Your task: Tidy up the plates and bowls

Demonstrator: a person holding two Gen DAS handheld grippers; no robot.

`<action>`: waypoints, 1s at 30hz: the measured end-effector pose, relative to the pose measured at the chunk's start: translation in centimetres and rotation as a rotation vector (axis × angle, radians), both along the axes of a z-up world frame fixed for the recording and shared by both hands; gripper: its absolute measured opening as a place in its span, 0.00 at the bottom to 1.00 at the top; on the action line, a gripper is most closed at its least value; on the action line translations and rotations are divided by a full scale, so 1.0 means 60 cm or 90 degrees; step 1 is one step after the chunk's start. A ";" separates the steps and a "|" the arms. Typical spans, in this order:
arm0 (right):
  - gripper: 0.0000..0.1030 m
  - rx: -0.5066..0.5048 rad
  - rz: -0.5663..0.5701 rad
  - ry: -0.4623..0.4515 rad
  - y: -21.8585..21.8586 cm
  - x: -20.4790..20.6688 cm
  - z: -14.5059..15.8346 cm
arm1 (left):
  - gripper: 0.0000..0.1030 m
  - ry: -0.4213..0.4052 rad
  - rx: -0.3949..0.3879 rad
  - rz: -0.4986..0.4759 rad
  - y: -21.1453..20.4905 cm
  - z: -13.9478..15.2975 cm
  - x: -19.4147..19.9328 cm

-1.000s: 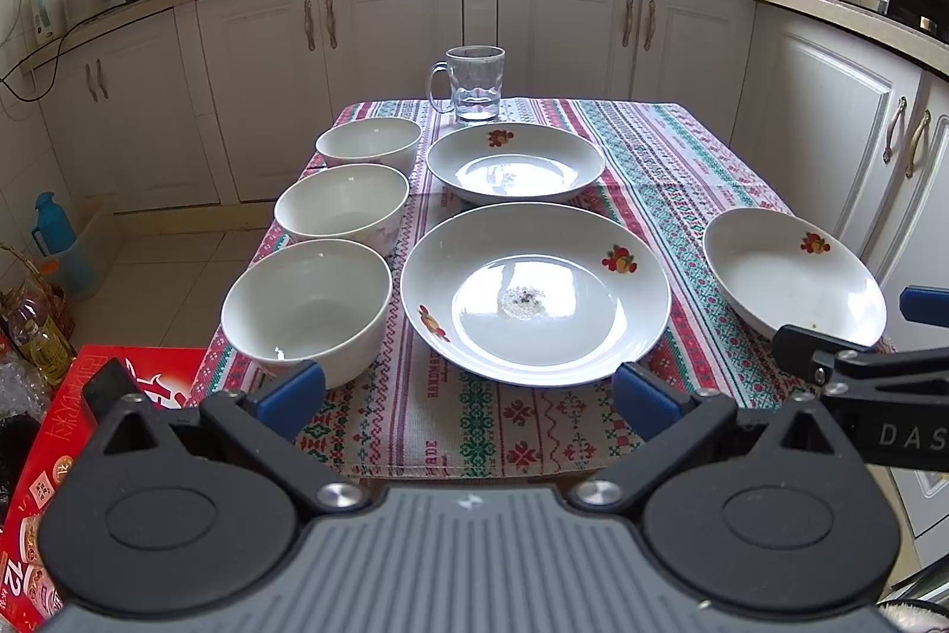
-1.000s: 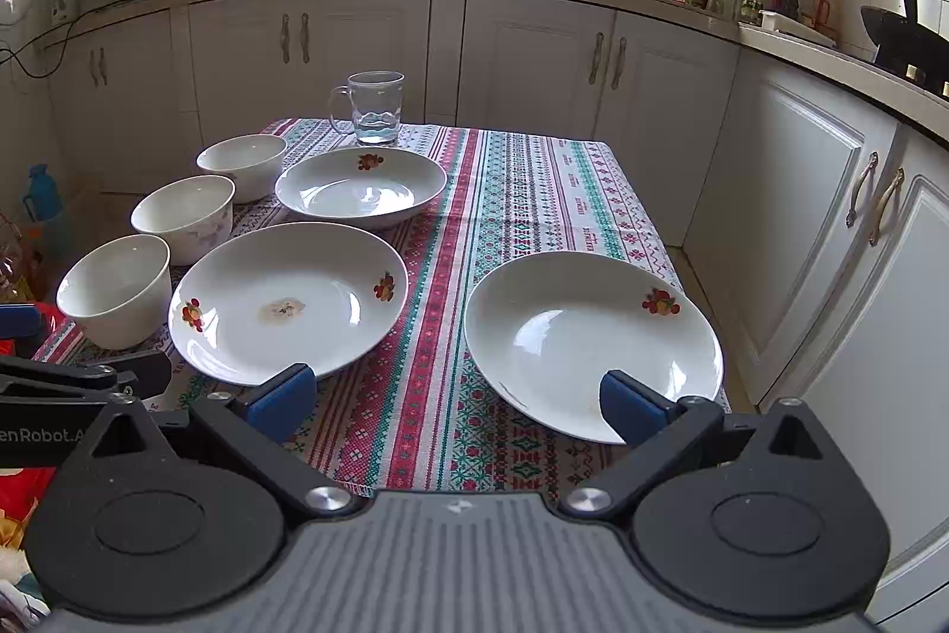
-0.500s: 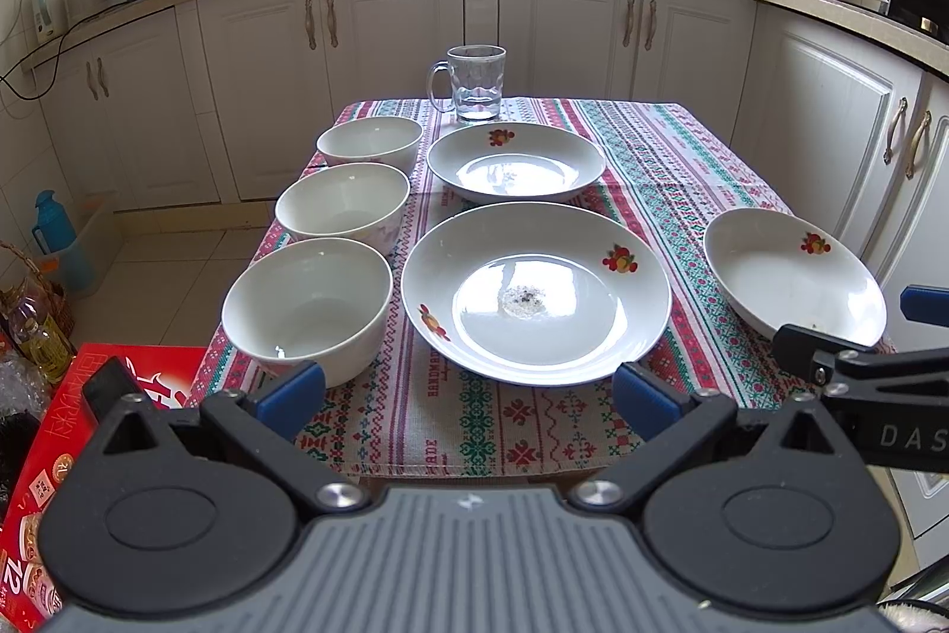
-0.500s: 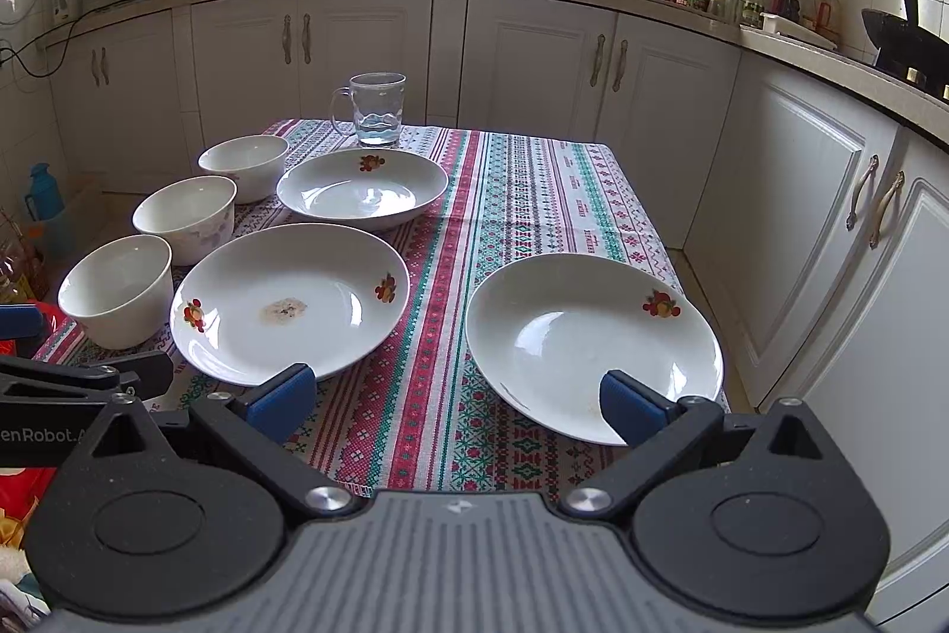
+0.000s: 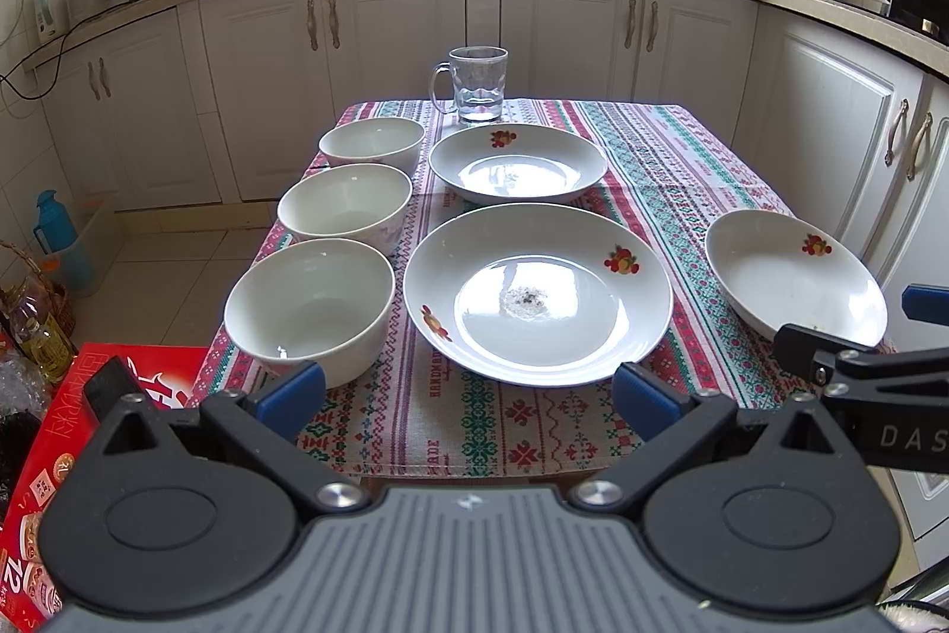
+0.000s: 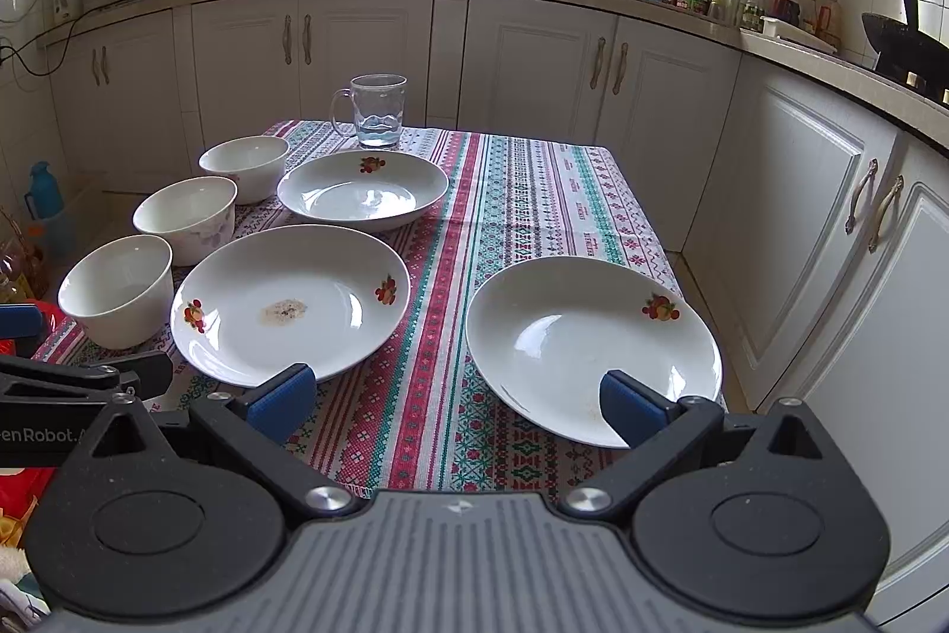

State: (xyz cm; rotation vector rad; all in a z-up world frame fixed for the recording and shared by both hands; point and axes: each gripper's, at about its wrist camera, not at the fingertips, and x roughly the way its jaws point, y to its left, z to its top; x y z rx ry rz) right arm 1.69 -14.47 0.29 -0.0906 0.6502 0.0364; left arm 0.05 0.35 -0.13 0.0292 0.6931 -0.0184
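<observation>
Hovering at the near edge of the desk (image 5: 682,146), the left tool (image 5: 468,395) has its blue-padded fingers (image 5: 290,390) spread wide with nothing between them. The right tool (image 6: 454,398) hangs beside it in the same released state, its right finger over the near rim of the lone white plate with one fruit print (image 6: 593,342), though contact cannot be judged.

Just beyond the left tool sits the large white plate with two fruit prints (image 5: 537,292), with a small patch of crumbs at its centre. To that plate's left, three plain white ceramic bowls stand in a row along the left edge of the desk: the nearest bowl (image 5: 311,304), the middle bowl (image 5: 345,206) and the farthest bowl (image 5: 372,145), all upright and close together. Behind the large plate lies a smaller white deep plate with a fruit print (image 5: 516,161), and behind that a clear glass mug (image 5: 474,84) stands at the far edge.

A red, green and white patterned tablecloth (image 6: 522,194) covers the desk. White kitchen cabinets (image 6: 534,63) run behind and to the right. A red printed carton (image 5: 53,425) sits low at the left.
</observation>
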 end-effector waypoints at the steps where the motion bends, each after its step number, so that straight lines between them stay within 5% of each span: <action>1: 1.00 0.000 0.000 0.000 -0.001 0.000 0.001 | 0.99 0.000 0.000 0.000 0.000 0.000 0.000; 30: 1.00 -0.008 0.009 -0.002 0.002 0.003 0.001 | 0.99 0.000 0.004 0.001 0.002 0.002 0.002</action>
